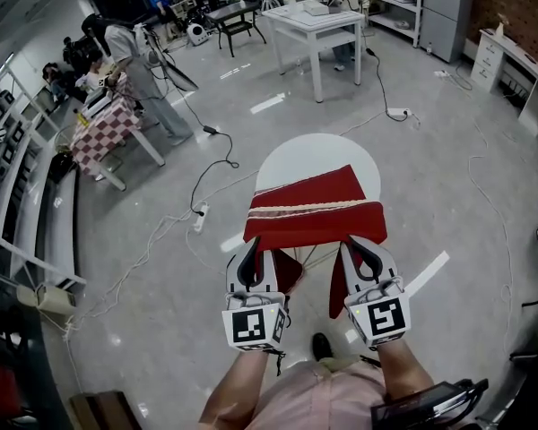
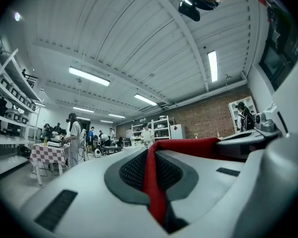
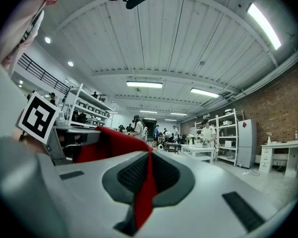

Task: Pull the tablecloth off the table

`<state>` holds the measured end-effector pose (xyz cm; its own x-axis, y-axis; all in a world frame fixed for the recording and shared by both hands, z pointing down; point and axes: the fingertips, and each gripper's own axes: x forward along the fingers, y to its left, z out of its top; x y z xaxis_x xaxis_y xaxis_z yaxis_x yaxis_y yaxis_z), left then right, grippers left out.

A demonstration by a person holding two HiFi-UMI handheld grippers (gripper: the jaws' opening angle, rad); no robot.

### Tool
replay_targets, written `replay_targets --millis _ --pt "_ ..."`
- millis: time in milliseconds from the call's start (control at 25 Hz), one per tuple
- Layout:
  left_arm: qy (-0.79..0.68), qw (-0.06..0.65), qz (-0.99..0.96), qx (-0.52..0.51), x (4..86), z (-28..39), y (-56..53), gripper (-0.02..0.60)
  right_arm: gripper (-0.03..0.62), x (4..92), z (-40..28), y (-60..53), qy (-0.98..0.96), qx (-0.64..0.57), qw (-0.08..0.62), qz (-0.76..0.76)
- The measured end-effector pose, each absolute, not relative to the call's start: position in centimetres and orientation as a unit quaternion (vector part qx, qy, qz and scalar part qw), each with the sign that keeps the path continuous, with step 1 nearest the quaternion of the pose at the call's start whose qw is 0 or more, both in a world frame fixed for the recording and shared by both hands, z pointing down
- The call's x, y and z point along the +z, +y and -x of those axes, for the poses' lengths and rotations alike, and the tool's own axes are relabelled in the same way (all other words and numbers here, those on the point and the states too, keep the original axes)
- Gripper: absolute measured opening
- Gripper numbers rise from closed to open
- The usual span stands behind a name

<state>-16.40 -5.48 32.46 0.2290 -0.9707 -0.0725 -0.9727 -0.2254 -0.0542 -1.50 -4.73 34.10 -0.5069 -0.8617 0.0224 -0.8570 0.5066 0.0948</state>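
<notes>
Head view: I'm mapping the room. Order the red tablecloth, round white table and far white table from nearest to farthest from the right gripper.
1. red tablecloth, pinched in the jaws of the right gripper.
2. round white table, just ahead, under the cloth.
3. far white table, across the floor.

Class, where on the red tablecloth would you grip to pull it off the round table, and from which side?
Grip the tablecloth at its near edge, one tongs per corner, from the person's side: it hangs free past the table rim there, flat elsewhere. The left tongs and right tongs are shut there.
</notes>
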Motion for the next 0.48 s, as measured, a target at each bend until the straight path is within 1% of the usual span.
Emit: replay_targets --millis 160,320,480 --pt "0.627 0.046 0.778 0.011 32.4 16.1 -5.2 0.037 0.028 34.0 1.2 -4.5 -0.872 -0.057 0.026 -0.486" --pt "0.628 0.051 0.777 0.010 32.4 15.2 -4.4 0.037 0.028 34.1 0.2 -3.9 -0.869 -0.031 0.028 -0.493" --pt "0.631 0.052 0.774 0.010 32.6 15.1 -3.6 0.037 0.028 34.3 0.2 -3.2 -0.873 -0.037 0.021 -0.486"
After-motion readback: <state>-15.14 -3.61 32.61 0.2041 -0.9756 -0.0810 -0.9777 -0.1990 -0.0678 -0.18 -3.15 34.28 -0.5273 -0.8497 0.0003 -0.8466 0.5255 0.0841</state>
